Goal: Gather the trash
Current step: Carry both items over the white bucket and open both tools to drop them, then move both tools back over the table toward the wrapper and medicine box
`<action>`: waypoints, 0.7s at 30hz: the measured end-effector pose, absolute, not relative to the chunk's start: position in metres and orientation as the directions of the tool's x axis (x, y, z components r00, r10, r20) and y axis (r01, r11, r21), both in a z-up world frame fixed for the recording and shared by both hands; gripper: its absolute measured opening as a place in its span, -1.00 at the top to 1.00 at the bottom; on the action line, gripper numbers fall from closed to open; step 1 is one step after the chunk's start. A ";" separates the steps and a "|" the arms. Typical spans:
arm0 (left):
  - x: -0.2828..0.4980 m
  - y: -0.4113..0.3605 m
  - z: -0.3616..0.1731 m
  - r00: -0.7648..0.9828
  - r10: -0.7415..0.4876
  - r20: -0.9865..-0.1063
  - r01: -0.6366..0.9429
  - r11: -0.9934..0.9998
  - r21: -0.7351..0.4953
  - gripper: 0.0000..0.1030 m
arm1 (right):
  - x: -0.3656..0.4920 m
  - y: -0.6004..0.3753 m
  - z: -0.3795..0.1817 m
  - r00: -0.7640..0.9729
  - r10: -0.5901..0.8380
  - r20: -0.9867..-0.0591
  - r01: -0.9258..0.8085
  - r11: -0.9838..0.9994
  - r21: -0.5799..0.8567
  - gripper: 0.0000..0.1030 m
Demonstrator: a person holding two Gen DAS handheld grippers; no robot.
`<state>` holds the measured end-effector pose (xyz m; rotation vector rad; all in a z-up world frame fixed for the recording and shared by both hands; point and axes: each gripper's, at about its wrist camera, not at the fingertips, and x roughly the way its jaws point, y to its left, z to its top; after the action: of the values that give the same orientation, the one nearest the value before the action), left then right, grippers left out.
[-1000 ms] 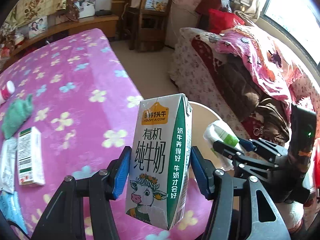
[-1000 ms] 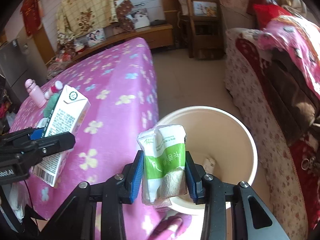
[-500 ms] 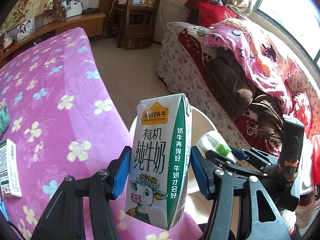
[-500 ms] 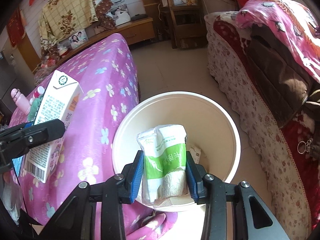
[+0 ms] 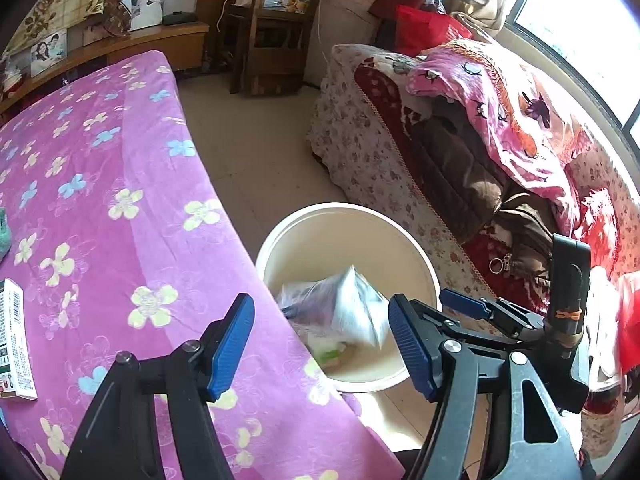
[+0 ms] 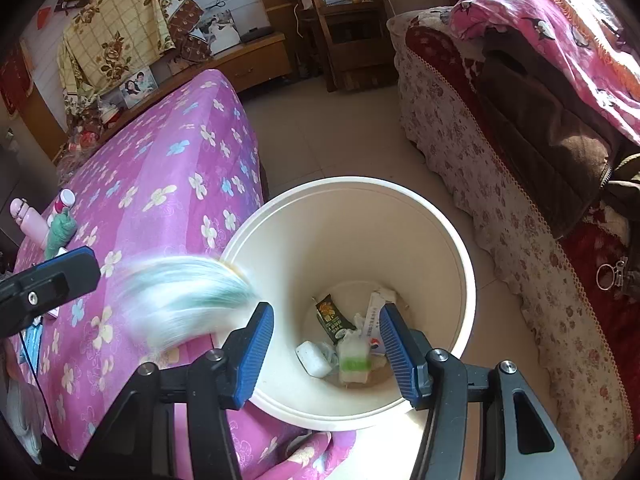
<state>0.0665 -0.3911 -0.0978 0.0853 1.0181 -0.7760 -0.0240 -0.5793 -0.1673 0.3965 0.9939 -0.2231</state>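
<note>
With both pairs of jaws just opened and nothing between them, my left gripper (image 5: 320,344) and right gripper (image 6: 326,352) hang over the round cream plastic bucket (image 6: 460,264) at lower centre. A white-and-green milk carton (image 6: 180,300) blurs past its left rim, falling; the green-and-white pouch (image 6: 354,364) lies inside among other wrappers. Left on the purple flowered bedspread (image 5: 100,184): a small printed box (image 5: 16,344) at left edge, plus bottles and green cloth (image 6: 60,232).

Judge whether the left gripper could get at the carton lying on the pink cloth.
Probably yes: the left gripper is open and empty, and the carton lies uncovered on the cloth.
</note>
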 end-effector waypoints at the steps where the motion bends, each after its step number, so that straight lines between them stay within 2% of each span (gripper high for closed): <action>1: 0.067 -0.390 -0.098 0.288 -0.540 -0.791 0.616 0.737 -0.279 -0.36 | -0.024 -0.579 -0.167 0.529 -0.005 -0.848 0.361 0.906 0.221 -0.15; 21: 0.064 -0.349 -0.094 0.380 -0.487 -0.787 0.583 0.786 -0.205 -0.36 | -0.018 -0.545 -0.152 0.544 0.003 -0.839 0.316 0.926 0.208 -0.15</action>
<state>0.0639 -0.3491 -0.0942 0.1129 0.9631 -0.6847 -0.0182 -0.5450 -0.1520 0.3565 0.9835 -0.1904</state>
